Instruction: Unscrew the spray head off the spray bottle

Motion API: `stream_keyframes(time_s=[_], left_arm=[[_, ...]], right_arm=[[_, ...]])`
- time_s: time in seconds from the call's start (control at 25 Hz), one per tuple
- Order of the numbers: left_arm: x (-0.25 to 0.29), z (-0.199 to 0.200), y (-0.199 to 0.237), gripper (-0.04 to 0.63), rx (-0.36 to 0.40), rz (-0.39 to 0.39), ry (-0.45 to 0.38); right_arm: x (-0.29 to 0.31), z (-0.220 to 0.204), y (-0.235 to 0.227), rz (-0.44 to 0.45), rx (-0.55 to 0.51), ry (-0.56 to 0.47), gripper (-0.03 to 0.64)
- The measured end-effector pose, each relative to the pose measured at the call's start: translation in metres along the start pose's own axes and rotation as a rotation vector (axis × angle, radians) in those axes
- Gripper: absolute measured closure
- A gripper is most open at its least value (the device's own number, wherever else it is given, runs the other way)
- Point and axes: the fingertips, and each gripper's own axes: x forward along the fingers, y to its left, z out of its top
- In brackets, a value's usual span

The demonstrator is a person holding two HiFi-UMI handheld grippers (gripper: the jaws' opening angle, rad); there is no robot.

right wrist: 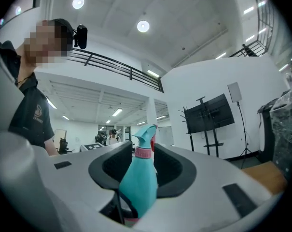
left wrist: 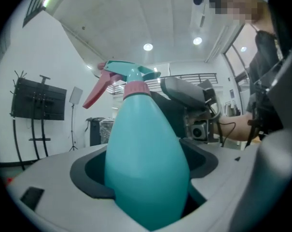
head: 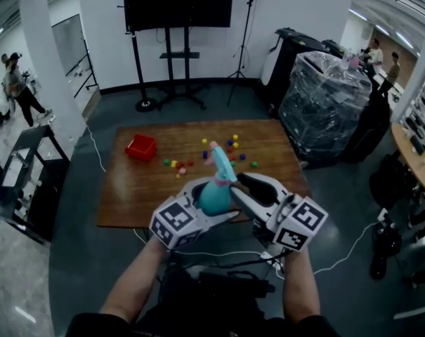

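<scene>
Wooden counter [head: 142,188] lies well below; the spray bottle [head: 213,196] is aloft, clenched by the jaws of the left gripper [left wrist: 146,168]. Around its neck the right gripper [right wrist: 143,163] stands with jaws released (pads not pressing); closing below the spray head [right wrist: 145,132] could wrench the bottle loose.

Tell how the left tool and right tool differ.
The left tool clamps the spray bottle's teal body; the right tool stands open, the bottle unpressed between its jaws. The left tool comes from the left, the right tool from the right. Both bear marker cubes.
</scene>
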Motion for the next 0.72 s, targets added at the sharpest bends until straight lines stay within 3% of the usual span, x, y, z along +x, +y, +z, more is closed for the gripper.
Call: stream_keyframes(time_s=[0.12,0.4,0.72], left_arm=[[0.002,-0.004,0.014,0.167,0.005,0.083,0.015],[0.011,-0.010,0.020,0.166,0.028,0.183,0.056],[0.013,-0.010,0.024,0.167,0.025,0.202,0.074]], right_arm=[[0.007,-0.003,-0.003,-0.048,-0.006,0.015,0.472],[0.020,-0.010,-0.012,-0.166,0.022,0.060,0.472],[0.024,-0.009,-0.014,-0.190,-0.003,0.070,0.472]])
